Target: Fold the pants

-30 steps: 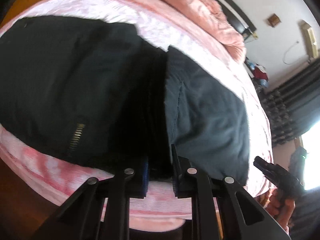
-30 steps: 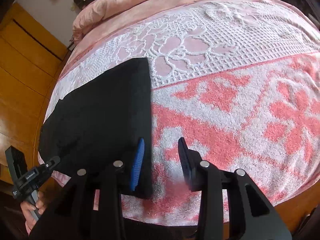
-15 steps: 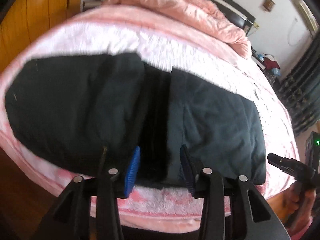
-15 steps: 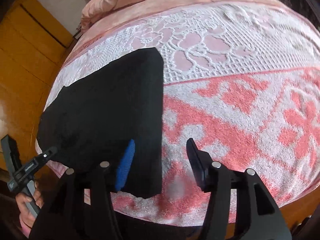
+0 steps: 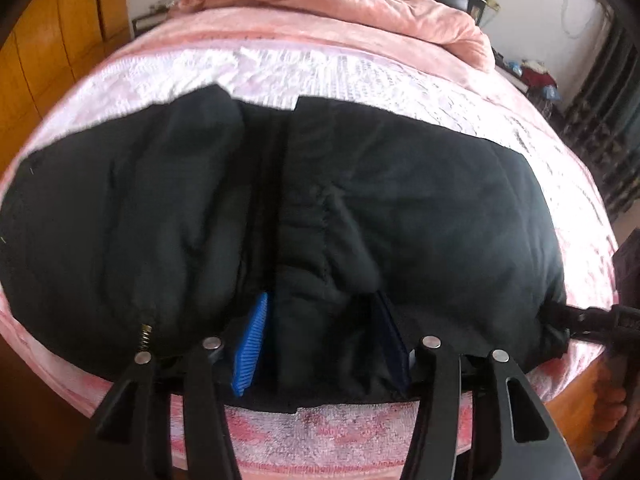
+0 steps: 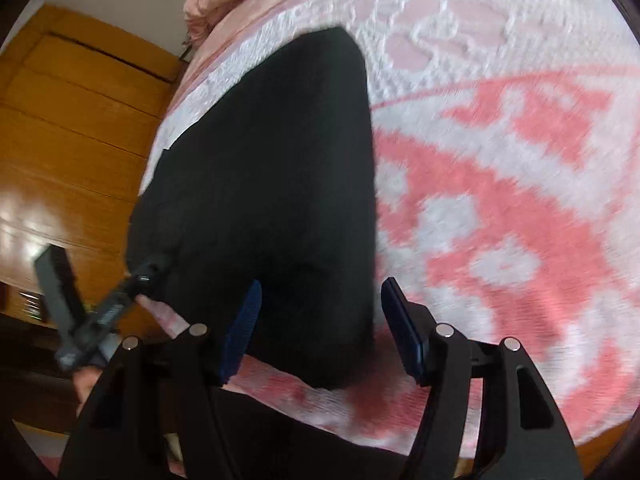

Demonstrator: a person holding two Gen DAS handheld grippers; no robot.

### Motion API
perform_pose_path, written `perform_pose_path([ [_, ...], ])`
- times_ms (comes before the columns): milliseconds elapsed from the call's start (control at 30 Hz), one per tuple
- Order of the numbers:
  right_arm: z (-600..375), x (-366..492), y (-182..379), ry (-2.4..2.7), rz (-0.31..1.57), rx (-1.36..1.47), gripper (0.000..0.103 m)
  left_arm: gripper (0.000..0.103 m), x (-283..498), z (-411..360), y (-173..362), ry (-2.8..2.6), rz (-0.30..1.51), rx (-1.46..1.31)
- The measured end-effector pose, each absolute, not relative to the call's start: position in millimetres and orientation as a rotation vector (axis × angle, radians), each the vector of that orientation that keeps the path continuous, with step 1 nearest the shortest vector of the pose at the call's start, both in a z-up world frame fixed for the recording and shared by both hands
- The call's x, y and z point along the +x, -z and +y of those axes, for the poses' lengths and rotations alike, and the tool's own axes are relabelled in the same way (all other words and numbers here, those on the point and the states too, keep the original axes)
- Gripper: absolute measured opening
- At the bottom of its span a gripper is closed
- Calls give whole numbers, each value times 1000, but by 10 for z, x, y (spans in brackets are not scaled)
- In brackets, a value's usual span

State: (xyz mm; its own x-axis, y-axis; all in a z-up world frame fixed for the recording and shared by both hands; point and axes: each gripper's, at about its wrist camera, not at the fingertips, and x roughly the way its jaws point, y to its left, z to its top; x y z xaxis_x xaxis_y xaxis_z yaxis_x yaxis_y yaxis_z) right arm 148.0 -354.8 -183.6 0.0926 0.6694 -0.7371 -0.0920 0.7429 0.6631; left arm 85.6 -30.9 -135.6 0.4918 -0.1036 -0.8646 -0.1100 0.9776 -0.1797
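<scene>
Black pants (image 5: 400,200) lie folded across the pink patterned bed cover (image 5: 320,72), a brass zipper (image 5: 145,334) showing at their near left edge. My left gripper (image 5: 320,344) hovers over the near hem with jaws opening; dark cloth bulges between the blue pads without being pinched. In the right wrist view the pants (image 6: 260,180) end in a near corner that sits between the spread pads of my right gripper (image 6: 324,332), whose jaws are also opening. The right gripper (image 5: 592,318) shows at the pants' right end, the left gripper (image 6: 148,268) at their left edge.
A crumpled pink quilt (image 5: 340,0) is heaped at the head of the bed. Orange wooden cupboards (image 6: 72,120) stand along the left side. Dark curtains (image 5: 608,120) hang on the far right. A person's hand (image 5: 608,412) holds the right gripper's handle.
Both grippers' jaws have spread apart and let go of the cloth. The left gripper rolled and drew back, showing the whole garment. The right gripper sank closer to the pants' corner.
</scene>
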Motion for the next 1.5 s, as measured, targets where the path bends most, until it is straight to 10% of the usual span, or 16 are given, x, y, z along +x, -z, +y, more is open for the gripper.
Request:
perform_pose_path([
  [333,-3672,1492,1607,-703,1305,627,16,61,876,-394,1376,20,1061,-248],
  [600,-3608,1399,1695,-536,1367,399,18,63,862,-488,1407,52,1053,-183],
  [800,-3595,1320,1314,-393,1291,223,45,68,644,-193,1183,52,994,-240],
  [1500,-1332,1379,1111,-747,1264,-97,44,70,23,2465,1262,-415,942,-606],
])
